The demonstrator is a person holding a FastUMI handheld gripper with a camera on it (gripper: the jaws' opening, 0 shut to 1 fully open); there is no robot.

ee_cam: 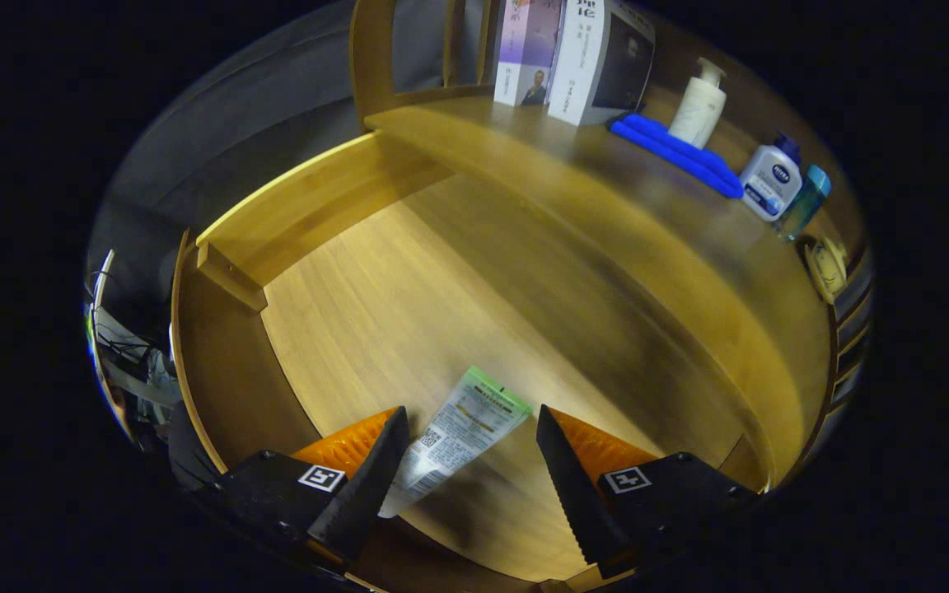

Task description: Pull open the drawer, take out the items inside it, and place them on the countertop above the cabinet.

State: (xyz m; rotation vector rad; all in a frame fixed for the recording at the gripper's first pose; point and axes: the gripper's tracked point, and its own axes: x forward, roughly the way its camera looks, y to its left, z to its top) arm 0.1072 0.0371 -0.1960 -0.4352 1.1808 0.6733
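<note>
While the drawer [343,313] stands pulled out below the countertop [573,189], a tube [454,436] lies flat on its floor between the spread fingers of the gripper [468,445], which grasp nothing. On the countertop stand boxes [573,58], a blue cloth [676,152] and bottles [771,177].

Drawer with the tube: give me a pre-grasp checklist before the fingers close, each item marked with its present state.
1. Drawer pulled open: ok.
2. Gripper open: ok, fingers spread apart.
3. Tube between the fingers: ok, though it lies nearer one finger.
4. Fingers touching the tube: cannot tell.
5. Free space on the countertop: ok, bare wood in front of the boxes, blue cloth and bottles.
6. Other items in the drawer: cannot tell.
</note>
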